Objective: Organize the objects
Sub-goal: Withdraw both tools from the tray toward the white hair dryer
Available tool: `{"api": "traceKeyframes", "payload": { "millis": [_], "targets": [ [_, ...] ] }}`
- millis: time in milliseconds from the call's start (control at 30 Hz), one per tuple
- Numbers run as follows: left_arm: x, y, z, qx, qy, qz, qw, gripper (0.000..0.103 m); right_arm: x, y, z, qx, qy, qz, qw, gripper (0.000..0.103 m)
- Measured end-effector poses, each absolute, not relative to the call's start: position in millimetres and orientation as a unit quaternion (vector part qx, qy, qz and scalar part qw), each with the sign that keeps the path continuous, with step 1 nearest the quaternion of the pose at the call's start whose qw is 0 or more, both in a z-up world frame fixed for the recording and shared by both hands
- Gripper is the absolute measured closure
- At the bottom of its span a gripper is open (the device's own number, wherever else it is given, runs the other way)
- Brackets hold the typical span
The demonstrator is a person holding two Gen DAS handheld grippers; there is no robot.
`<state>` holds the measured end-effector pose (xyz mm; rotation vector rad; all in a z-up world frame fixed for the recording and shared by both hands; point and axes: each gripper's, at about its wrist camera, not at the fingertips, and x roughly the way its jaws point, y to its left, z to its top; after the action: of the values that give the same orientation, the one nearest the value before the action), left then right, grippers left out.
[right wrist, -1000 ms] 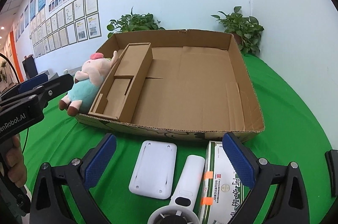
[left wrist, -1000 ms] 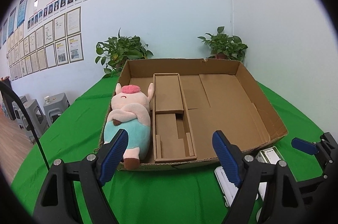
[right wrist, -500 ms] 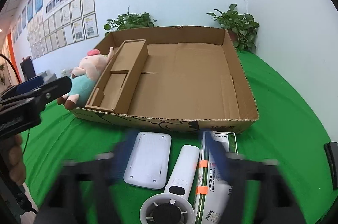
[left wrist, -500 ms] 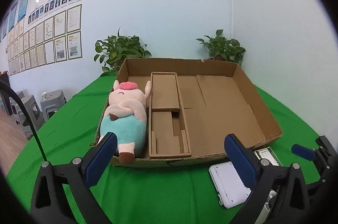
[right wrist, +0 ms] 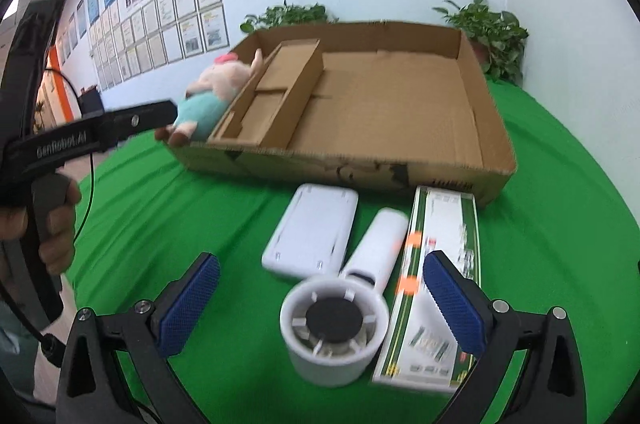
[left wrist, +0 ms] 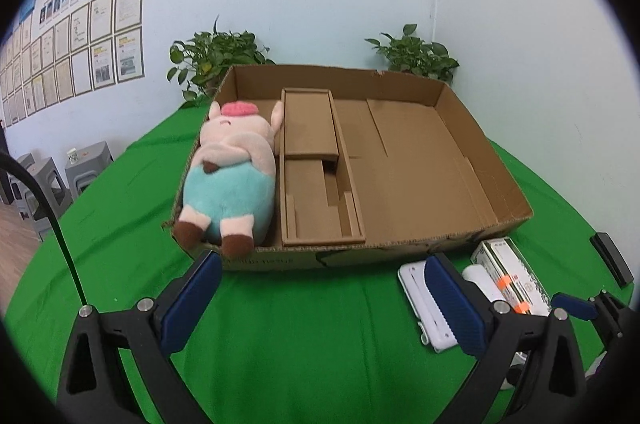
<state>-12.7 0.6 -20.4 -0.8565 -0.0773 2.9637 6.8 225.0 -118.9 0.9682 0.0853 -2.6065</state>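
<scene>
A plush pig (left wrist: 232, 179) lies in the left compartment of the wide cardboard box (left wrist: 500, 191), beside a cardboard insert (left wrist: 316, 167). In front of the box lie a flat white device (right wrist: 312, 232), a white handheld fan (right wrist: 340, 320) and a green-and-white carton (right wrist: 436, 280). My left gripper (left wrist: 320, 302) is open over bare green cloth before the box. My right gripper (right wrist: 320, 304) is open, with the fan's round head low between its blue pads (right wrist: 452, 300), untouched. In the right wrist view the pig (right wrist: 212, 91) shows behind the left gripper's body (right wrist: 92, 135).
A green cloth (left wrist: 300, 344) covers the table. Two potted plants (left wrist: 216, 59) stand behind the box against the wall. A black object (left wrist: 612, 260) lies at the table's right edge. Grey stools (left wrist: 84, 167) stand on the floor at left. A hand (right wrist: 56, 224) holds the left gripper's handle.
Both grippers have opened wider and dropped lower. The right one has come down over the fan, which now looms large between its pads. The left view tilted down toward the cloth.
</scene>
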Motion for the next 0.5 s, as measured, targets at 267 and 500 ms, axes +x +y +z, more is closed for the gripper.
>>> {"api": "traceKeyframes", "payload": {
  "millis": [267,500],
  "targets": [
    [-13.8,9.9,-34.8,-0.307,-0.033,0.95,0.051,0.002,3.4,228.1,-143.3,0.385,0.04,-0.911,0.143,0.017],
    [-14.4,14.0,-41.0,-0.32,-0.042,0.945,0.057,0.002,1.0,220.2,-143.3,0.379,0.063,-0.912,0.146,0.047]
  ]
}}
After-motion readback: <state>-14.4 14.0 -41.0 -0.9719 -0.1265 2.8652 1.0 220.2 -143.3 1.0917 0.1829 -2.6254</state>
